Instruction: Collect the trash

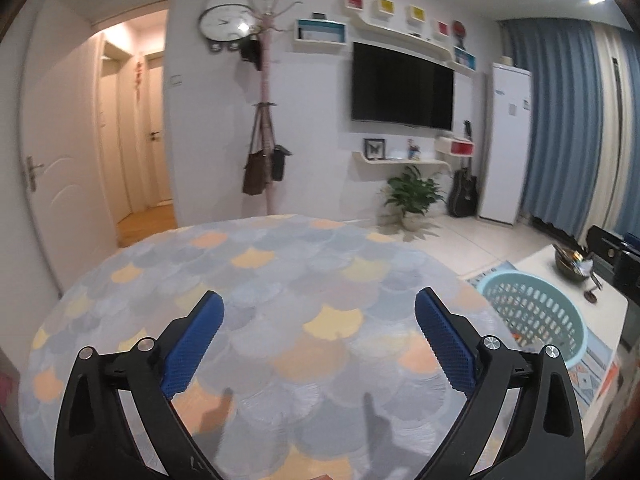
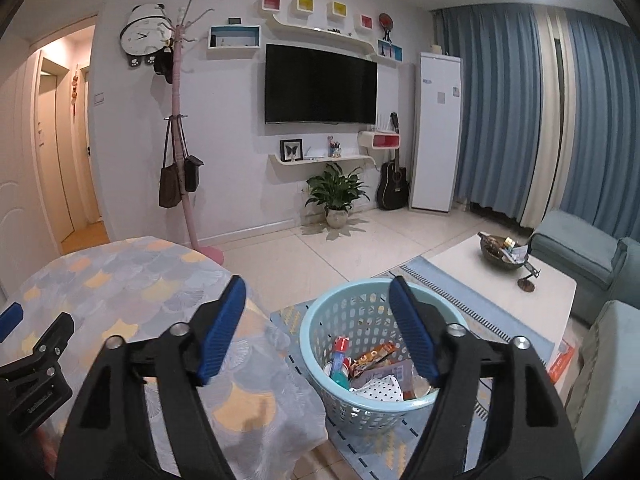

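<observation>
A light blue perforated basket [image 2: 320, 324] stands on the floor rug beside the round table; several pieces of trash [image 2: 372, 368] lie in it: wrappers, a small bottle, dotted paper. My right gripper [image 2: 318, 294] hovers above and in front of the basket, open, with nothing between its blue pads. My left gripper [image 1: 319, 308] is open wide over the table's scale-patterned cloth [image 1: 280, 288], holding nothing. The same basket [image 1: 536, 312] shows at the right of the left wrist view. Part of the left gripper [image 2: 36, 356] appears at the left edge of the right wrist view.
A white coffee table [image 2: 480, 280] with a dark bowl [image 2: 502, 254] of small items stands right of the basket, with blue sofas [image 2: 580, 256] beyond. A pink coat stand [image 2: 180, 140], potted plant [image 2: 336, 196], guitar and wall TV line the far wall.
</observation>
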`<control>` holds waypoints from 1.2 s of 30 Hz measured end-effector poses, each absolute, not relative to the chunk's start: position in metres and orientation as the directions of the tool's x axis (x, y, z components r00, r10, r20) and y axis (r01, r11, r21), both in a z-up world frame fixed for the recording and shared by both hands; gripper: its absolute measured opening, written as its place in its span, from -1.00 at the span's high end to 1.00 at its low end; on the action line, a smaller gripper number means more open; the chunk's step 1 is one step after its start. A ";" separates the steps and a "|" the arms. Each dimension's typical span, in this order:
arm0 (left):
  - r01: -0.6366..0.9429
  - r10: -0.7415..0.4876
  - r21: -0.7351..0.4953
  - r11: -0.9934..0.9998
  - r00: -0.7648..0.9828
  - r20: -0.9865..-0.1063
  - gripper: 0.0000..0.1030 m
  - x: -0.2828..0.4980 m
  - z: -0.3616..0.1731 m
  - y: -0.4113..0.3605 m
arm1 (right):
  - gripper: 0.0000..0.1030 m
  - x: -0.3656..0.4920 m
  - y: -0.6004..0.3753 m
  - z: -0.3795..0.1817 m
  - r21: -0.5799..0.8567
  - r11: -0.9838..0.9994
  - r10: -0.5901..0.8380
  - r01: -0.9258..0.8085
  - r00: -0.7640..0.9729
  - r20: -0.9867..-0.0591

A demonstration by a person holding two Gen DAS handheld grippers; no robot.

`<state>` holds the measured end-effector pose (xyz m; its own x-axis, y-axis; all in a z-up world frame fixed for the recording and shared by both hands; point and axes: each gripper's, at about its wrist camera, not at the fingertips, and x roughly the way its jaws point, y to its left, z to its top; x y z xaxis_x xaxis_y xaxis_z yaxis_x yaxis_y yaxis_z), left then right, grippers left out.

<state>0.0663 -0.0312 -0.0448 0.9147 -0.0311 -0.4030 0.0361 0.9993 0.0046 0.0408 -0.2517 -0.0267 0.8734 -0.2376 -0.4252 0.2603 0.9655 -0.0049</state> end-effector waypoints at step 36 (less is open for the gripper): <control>0.046 -0.046 -0.010 0.999 0.910 -0.412 -0.86 0.066 -0.052 -0.026 | -0.43 0.050 -0.259 -0.050 0.001 0.953 -0.265 0.304 0.829 -0.492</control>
<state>0.0664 -0.0260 -0.0519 0.9100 -0.0461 -0.4120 0.0462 0.9989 -0.0098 0.0501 -0.2587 -0.0500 0.8294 -0.2646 -0.4920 0.3043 0.9526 0.0009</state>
